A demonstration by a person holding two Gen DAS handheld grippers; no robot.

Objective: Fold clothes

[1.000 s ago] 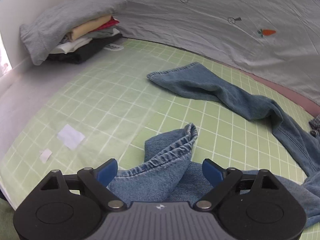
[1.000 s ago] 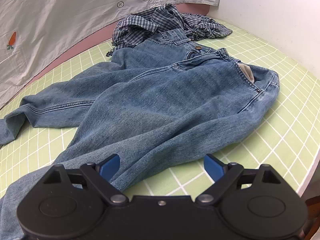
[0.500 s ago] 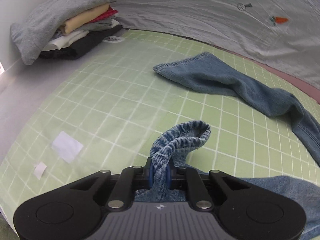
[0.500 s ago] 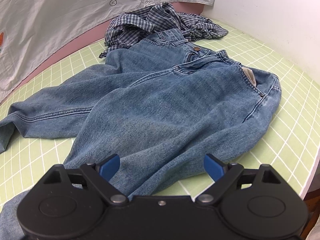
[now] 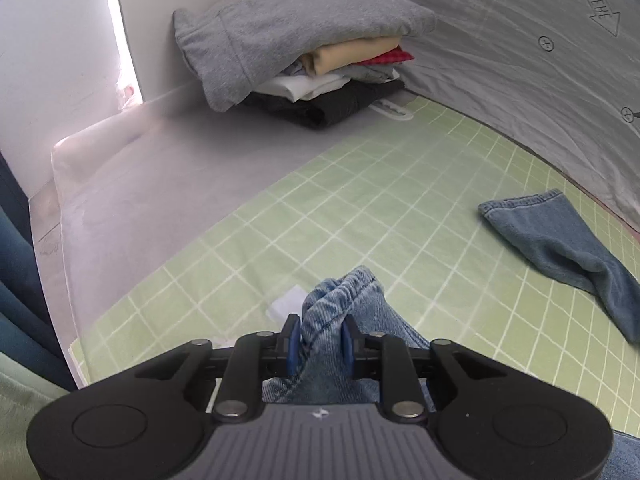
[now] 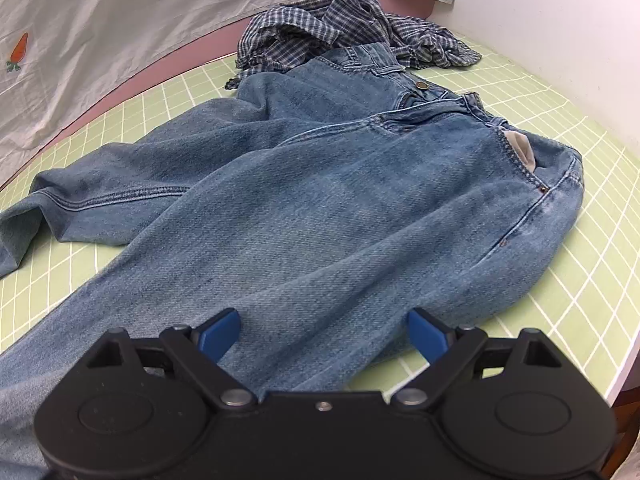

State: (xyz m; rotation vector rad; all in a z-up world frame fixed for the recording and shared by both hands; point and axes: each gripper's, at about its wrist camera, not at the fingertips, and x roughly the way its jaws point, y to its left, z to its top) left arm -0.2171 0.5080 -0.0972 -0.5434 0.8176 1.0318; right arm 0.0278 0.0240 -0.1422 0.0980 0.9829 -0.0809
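Note:
A pair of blue jeans [image 6: 340,200] lies spread on the green grid mat [image 6: 560,304], waistband toward the far right. In the left wrist view my left gripper [image 5: 320,338] has the bunched hem of one jeans leg [image 5: 344,284] between its blue pads; the jaws are opening slightly and the denim still fills the gap. The other leg's end [image 5: 560,240] lies flat to the right. My right gripper [image 6: 322,330] hovers open just above the thigh of the jeans, with nothing pinched.
A stack of folded clothes [image 5: 312,52] topped by a grey garment sits in the far corner. A crumpled plaid shirt [image 6: 320,28] lies behind the waistband. A grey sheet [image 5: 520,60] hangs along the back. A white paper scrap [image 5: 286,304] lies by the hem. The mat's edge [image 6: 600,360] is close on the right.
My left gripper closed on the jeans hem, then carried it leftward across the mat and turned toward the folded stack. The right gripper stayed open over the jeans, barely shifting.

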